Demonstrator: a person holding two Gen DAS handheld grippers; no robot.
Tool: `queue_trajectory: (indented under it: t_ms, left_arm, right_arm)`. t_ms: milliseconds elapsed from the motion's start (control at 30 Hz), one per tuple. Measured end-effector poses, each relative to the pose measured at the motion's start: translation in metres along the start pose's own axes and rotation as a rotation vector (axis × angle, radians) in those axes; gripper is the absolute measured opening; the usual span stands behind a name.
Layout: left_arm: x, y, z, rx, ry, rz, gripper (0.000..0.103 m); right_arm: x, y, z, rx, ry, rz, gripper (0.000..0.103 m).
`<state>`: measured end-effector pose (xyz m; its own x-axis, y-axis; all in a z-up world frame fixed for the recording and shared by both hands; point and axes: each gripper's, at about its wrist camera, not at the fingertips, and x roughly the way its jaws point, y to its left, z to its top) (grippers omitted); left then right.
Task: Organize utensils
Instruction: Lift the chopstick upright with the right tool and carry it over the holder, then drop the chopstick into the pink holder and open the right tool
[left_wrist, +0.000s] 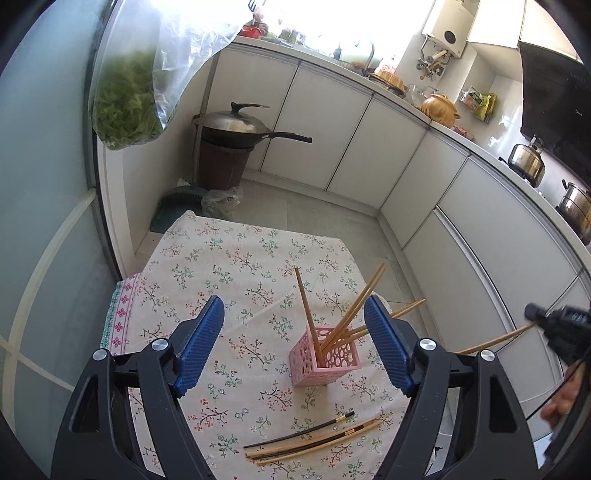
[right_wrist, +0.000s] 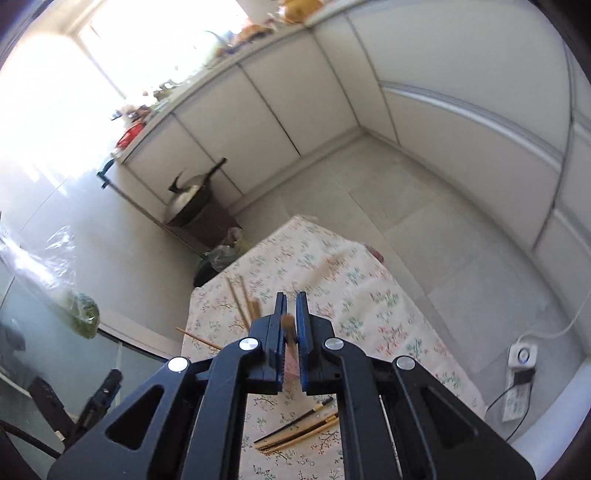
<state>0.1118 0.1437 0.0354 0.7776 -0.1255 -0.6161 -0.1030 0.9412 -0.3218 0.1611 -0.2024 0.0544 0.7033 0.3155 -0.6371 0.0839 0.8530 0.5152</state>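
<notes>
Chopsticks (left_wrist: 314, 439) lie loose on the flowered cloth (left_wrist: 221, 266) of my counter, a dark one and a few pale ones side by side, near the front edge. Going left to right: my left gripper (left_wrist: 293, 343) hangs over the cloth with its jaws spread wide and nothing between them. Between those blue pads (left_wrist: 201, 347) stands the pink holder (left_wrist: 324, 360), upright, with several wooden chopsticks (left_wrist: 343, 314) leaning out of it at different angles. Farther right, my right gripper (right_wrist: 291, 325) has its jaws pressed almost together, pinching one wooden chopstick (right_wrist: 288, 326); in the left view its shaft (left_wrist: 495, 338) runs out toward the holder. Behind the cloth, a wok (left_wrist: 236, 127) sits on a dark stool.
</notes>
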Motion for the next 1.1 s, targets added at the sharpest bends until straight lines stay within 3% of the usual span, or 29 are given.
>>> queue_trajectory:
  t_ms: [167,300,633,733,833,1100]
  left_arm:
    - [-0.005,0.006,0.004,-0.025,-0.008,-0.016,0.075]
    - [-0.011,0.011,0.008,-0.040,-0.023,-0.026,0.075]
    - [-0.011,0.032,0.015,-0.087,-0.011,-0.023,0.076]
    - [-0.009,0.034,0.015,-0.095,-0.003,-0.024,0.076]
    - [-0.006,0.031,0.014,-0.083,0.003,-0.029,0.078]
    - [0.002,0.006,0.003,-0.017,0.023,-0.024,0.080]
  right_arm:
    - [-0.002,0.052,0.004,-0.107,0.007,-0.019,0.005]
    - [0.024,0.080,-0.004,-0.152,0.040,-0.024,0.005]
    - [0.122,0.089,-0.021,-0.185,0.091,-0.118,0.006]
    - [0.139,0.082,-0.023,-0.166,0.109,-0.112,0.010]
    - [0.133,0.084,-0.028,-0.163,0.092,-0.085,0.016]
    - [0.089,0.106,-0.047,-0.287,0.018,-0.083,0.021]
